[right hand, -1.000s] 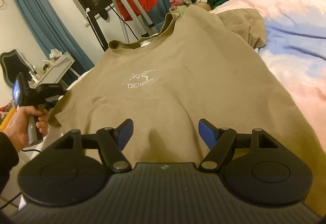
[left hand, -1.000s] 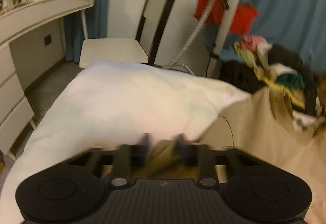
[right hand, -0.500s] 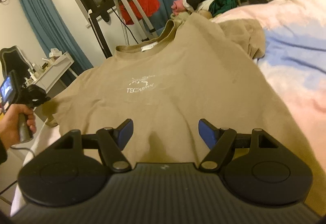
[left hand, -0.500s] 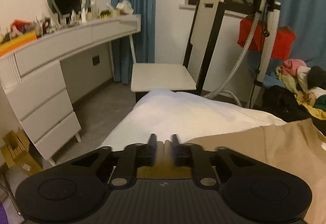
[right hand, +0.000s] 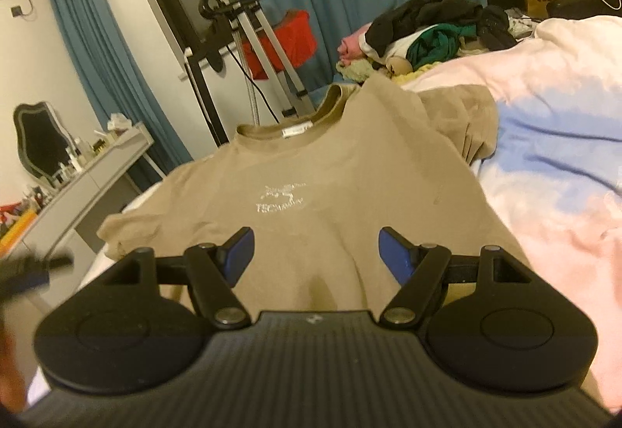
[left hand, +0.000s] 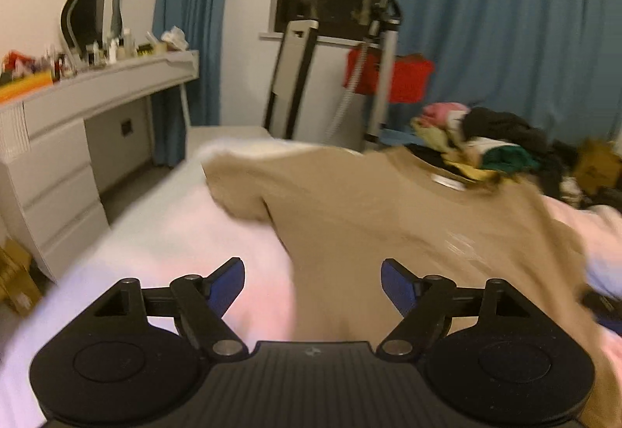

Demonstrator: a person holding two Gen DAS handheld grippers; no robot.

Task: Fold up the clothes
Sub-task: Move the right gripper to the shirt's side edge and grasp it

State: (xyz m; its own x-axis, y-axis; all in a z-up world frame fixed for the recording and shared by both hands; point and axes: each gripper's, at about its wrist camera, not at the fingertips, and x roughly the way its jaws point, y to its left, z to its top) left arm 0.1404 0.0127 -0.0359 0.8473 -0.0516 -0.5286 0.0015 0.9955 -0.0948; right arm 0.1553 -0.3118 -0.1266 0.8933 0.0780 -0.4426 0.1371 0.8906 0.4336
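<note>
A tan T-shirt (right hand: pixel 334 191) with a white chest logo lies face up and spread flat on the bed, collar away from me. It also shows in the left wrist view (left hand: pixel 408 218), its left sleeve (left hand: pixel 237 187) spread toward the bed's edge. My left gripper (left hand: pixel 313 284) is open and empty, hovering over the shirt's lower left edge. My right gripper (right hand: pixel 317 253) is open and empty above the shirt's hem, jaws wide apart.
A pink and blue duvet (right hand: pixel 556 171) covers the bed. A pile of loose clothes (right hand: pixel 427 35) lies beyond the collar. A white dresser (left hand: pixel 70 140) stands at the left, a chair (left hand: pixel 291 86) and a garment steamer (left hand: pixel 377 51) behind the bed.
My left gripper has opened, let go of the sleeve it was shut on, and pulled back toward the hem. The sleeve now lies spread flat. The right gripper has barely moved.
</note>
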